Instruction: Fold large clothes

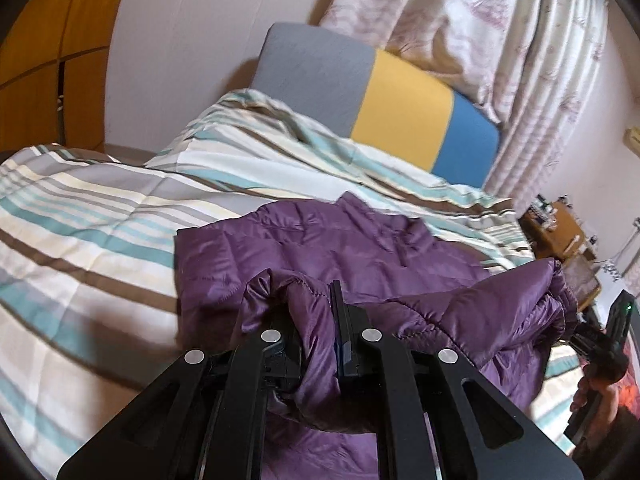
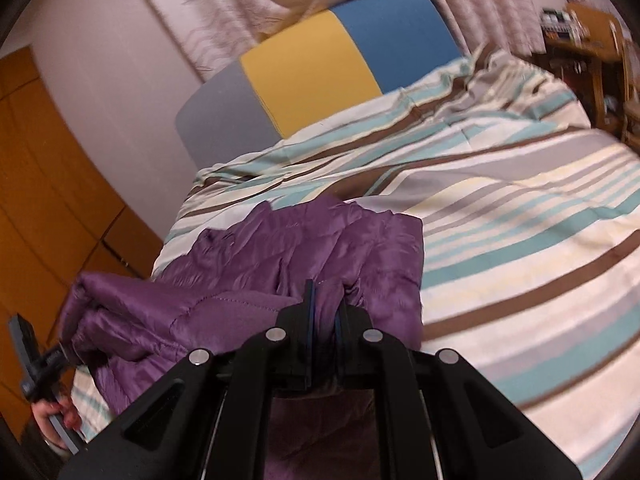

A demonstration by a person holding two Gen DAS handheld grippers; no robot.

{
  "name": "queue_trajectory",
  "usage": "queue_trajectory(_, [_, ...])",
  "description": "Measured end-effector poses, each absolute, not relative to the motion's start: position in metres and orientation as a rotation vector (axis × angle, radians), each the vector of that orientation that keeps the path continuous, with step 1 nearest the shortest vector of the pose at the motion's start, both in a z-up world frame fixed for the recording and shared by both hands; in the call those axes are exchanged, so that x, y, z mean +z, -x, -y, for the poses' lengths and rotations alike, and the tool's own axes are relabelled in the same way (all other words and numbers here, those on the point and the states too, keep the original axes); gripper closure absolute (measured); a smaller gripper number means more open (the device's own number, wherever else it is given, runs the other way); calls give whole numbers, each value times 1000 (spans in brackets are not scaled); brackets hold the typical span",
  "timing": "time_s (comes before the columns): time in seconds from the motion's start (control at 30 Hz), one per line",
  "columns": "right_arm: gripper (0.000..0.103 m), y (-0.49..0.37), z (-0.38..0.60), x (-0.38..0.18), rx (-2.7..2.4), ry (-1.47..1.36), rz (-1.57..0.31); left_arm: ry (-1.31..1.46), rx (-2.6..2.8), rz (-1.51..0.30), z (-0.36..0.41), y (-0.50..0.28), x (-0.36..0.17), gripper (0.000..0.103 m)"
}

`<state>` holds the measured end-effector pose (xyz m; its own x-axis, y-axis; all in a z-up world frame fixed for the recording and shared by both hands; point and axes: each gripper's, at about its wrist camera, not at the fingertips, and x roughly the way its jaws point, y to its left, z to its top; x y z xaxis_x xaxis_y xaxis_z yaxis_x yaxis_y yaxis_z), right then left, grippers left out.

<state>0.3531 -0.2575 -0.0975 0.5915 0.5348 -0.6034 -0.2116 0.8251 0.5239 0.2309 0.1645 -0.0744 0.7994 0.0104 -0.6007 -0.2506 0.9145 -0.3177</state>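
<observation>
A purple quilted jacket (image 1: 320, 248) lies on the striped bed, and its near edge is lifted off the cover. My left gripper (image 1: 308, 308) is shut on a bunched fold of that edge. In the right wrist view my right gripper (image 2: 326, 300) is shut on the jacket (image 2: 304, 240) at the edge's other end. The raised stretch of fabric sags between the two grips. Each camera sees the other tool: the right gripper (image 1: 600, 340) at the frame's right edge, the left gripper (image 2: 40, 356) at the lower left, held by a hand (image 2: 56, 416).
The striped duvet (image 1: 100, 220) covers the bed beyond the jacket. A grey, yellow and blue headboard (image 1: 400, 108) stands behind it under patterned curtains (image 1: 500, 20). A wooden wardrobe (image 2: 40, 200) is on one side and a cluttered wooden desk (image 2: 592, 48) on the other.
</observation>
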Motion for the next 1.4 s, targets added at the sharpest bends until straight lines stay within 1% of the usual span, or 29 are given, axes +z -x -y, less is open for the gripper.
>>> queue_trajectory(0.17, [96, -386, 247, -125, 412, -456, -889, 367, 165, -664, -169, -256, -93, 94])
queue_trajectory(0.2, [96, -389, 244, -129, 409, -451, -891, 353, 172, -664, -168, -259, -95, 91])
queue_trajectory(0.23, [96, -390, 242, -132, 407, -448, -890, 343, 177, -666, -168, -261, -98, 90])
queue_trajectory(0.33, [88, -395, 237, -138, 399, -453, -878, 341, 184, -673, -168, -264, -104, 85])
queue_trajectory(0.37, [82, -397, 236, -139, 401, -461, -871, 357, 182, -668, -170, -263, -105, 81])
queue_trajectory(0.4, [70, -397, 236, -140, 406, -468, -857, 377, 178, -658, -173, -261, -105, 76])
queue_trajectory(0.43, [63, -397, 236, -139, 410, -478, -841, 398, 173, -646, -176, -259, -104, 73])
queue_trajectory(0.47, [43, -394, 240, -136, 419, -504, -804, 437, 167, -616, -180, -252, -103, 61])
queue_trajectory(0.5, [22, -391, 244, -133, 416, -521, -769, 460, 165, -591, -184, -247, -102, 43])
queue_trajectory(0.53, [17, -385, 251, -128, 407, -540, -719, 473, 170, -568, -185, -242, -100, 31])
queue_trajectory(0.57, [16, -378, 259, -123, 404, -556, -666, 478, 211, -522, -186, -233, -99, 8])
queue_trajectory(0.6, [14, -375, 263, -120, 408, -561, -651, 460, 280, -470, -187, -222, -97, 3])
queue_trajectory(0.63, [12, -372, 267, -119, 407, -561, -651, 448, 310, -444, -187, -217, -96, 3])
queue_trajectory(0.67, [7, -368, 272, -121, 401, -555, -658, 449, 318, -438, -190, -212, -98, 3])
queue_trajectory(0.7, [5, -366, 274, -123, 395, -549, -671, 463, 313, -455, -193, -210, -103, 3])
queue_trajectory(0.87, [5, -359, 268, -156, 397, -503, -832, 501, 318, -681, -198, -224, -144, 3])
queue_trajectory(0.9, [12, -359, 262, -165, 398, -503, -873, 515, 306, -719, -196, -228, -153, 4])
queue_trajectory(0.93, [23, -359, 257, -174, 405, -510, -910, 521, 297, -744, -194, -231, -159, 8])
queue_trajectory(0.97, [36, -358, 251, -182, 425, -524, -943, 498, 299, -763, -189, -233, -163, 11])
queue_trajectory(1.0, [43, -355, 249, -184, 411, -524, -936, 454, 287, -771, -181, -235, -162, 29])
queue_trajectory(1.1, [63, -348, 246, -186, 441, -545, -943, 408, 231, -821, -162, -236, -160, 53])
queue_trajectory(1.2, [72, -335, 248, -180, 470, -523, -950, 394, 199, -829, -154, -226, -159, 61])
queue_trajectory(1.4, [78, -294, 278, -166, 531, -503, -963, 389, 122, -826, -134, -171, -157, 62])
